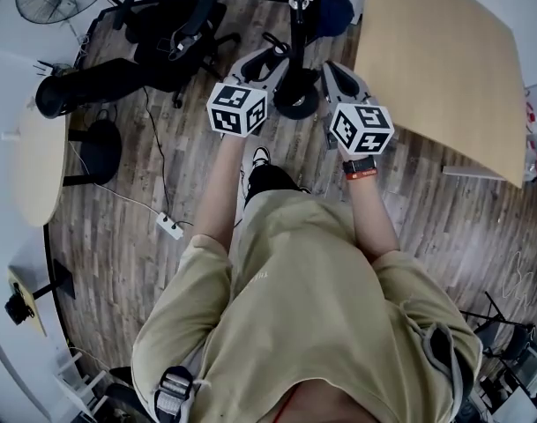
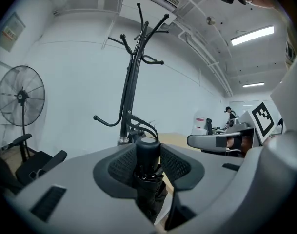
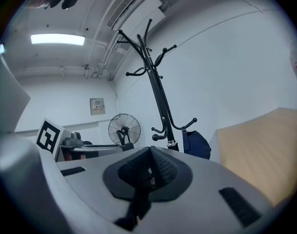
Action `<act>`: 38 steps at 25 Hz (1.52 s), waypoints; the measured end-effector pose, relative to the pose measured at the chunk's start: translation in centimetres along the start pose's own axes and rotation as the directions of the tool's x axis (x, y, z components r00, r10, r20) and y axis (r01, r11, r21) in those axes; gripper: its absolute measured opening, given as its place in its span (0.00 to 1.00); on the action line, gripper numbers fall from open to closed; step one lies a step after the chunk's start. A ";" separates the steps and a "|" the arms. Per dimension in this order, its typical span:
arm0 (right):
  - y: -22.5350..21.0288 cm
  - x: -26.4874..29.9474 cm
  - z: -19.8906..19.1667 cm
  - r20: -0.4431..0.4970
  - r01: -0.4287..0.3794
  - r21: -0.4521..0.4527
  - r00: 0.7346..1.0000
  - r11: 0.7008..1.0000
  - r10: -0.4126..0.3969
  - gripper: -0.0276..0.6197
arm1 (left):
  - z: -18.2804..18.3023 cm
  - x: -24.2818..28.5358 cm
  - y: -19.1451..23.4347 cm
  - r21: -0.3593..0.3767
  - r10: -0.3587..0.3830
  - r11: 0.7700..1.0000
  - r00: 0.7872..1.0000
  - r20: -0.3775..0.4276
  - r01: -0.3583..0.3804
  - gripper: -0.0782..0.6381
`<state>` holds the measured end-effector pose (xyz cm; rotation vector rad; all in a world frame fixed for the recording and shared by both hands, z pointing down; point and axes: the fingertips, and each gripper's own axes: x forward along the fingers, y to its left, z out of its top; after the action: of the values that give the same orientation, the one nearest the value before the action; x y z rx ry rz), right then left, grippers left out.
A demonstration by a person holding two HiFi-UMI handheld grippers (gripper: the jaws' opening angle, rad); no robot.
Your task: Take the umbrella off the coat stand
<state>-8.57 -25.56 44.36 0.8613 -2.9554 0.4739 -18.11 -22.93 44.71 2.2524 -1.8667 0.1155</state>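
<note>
floor of grey-brown wood planks (image 1: 444, 227), underfoot throughout the head view.
pale wooden rectangular worktop (image 1: 444, 51), to the right of the stand's base.
person in a beige short-sleeved shirt (image 1: 312, 307), standing, both forearms stretched forward, one gripper in each hand.
black metal coat stand with curved hooks (image 2: 131, 91), upright ahead of both grippers; a dark blue bag (image 3: 194, 144) hangs low on it.
black wheeled office chair (image 1: 175, 33), on the floor left of the stand.
black pedestal fan with round wire cage (image 2: 21, 96), against the white wall, well left of the stand.
left gripper (image 2: 148, 147): part-way closed, both pads pressed on the top of the umbrella.
right gripper (image 3: 149, 152): drawn nearly together, pads meeting at the tips, a thin dark strip (image 3: 138, 201) caught low between them; whether it belongs to the umbrella cannot be told.
folded black umbrella with a cylindrical black handle (image 2: 147, 179), upright in the left gripper, in front of the stand and apart from its hooks.
white power strip (image 1: 169, 226), on the floor by the person's left side.
</note>
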 end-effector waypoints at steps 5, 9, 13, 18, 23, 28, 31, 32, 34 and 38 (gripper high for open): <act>1.6 -1.2 0.0 -0.002 0.001 -0.101 1.000 0.995 -0.001 0.07 | 0.1 -3.1 -0.2 -0.011 0.102 0.995 0.995 0.020 -0.101 0.34; 2.7 -2.3 -0.1 0.001 -0.006 -0.131 1.000 0.991 0.007 0.07 | 0.3 -5.8 -0.2 -0.044 0.196 0.980 0.980 0.041 -0.194 0.34; 3.3 -2.9 0.3 0.012 -0.006 -0.163 1.000 0.987 0.008 0.07 | 0.4 -8.3 -0.2 -0.060 0.303 0.952 0.950 0.076 -0.299 0.34; 3.9 -3.5 0.8 0.019 -0.008 -0.185 1.000 0.983 0.011 0.07 | 0.7 -10.6 -0.7 -0.042 0.396 0.918 0.911 0.111 -0.394 0.34; 4.4 -4.4 0.9 0.014 -0.015 -0.214 1.000 0.977 0.018 0.06 | 1.1 -12.1 -1.4 -0.043 0.440 0.898 0.888 0.132 -0.438 0.34; 4.3 -4.9 0.5 0.010 -0.010 -0.201 1.000 0.979 0.013 0.06 | 0.6 -12.5 -1.8 -0.052 0.440 0.898 0.889 0.131 -0.437 0.34; 4.4 -4.9 0.3 0.005 -0.014 -0.194 1.000 0.981 0.015 0.07 | 0.4 -12.5 -1.9 -0.054 0.430 0.903 0.894 0.125 -0.427 0.34; 4.5 -4.9 0.3 0.003 -0.016 -0.192 1.000 0.981 0.017 0.06 | 0.4 -12.5 -2.0 -0.054 0.427 0.904 0.896 0.123 -0.423 0.34; 4.7 -4.9 0.3 0.001 -0.020 -0.188 1.000 0.982 0.021 0.07 | 0.5 -12.4 -2.0 -0.051 0.418 0.908 0.900 0.119 -0.415 0.34; 4.8 -4.7 0.4 0.003 -0.021 -0.186 1.000 0.982 0.022 0.06 | 0.4 -11.9 -1.9 -0.044 0.402 0.916 0.909 0.113 -0.400 0.34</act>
<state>-7.10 -19.44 42.09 0.8123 -2.9557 0.1920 -18.59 -11.22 41.74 1.8652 -2.3618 0.0250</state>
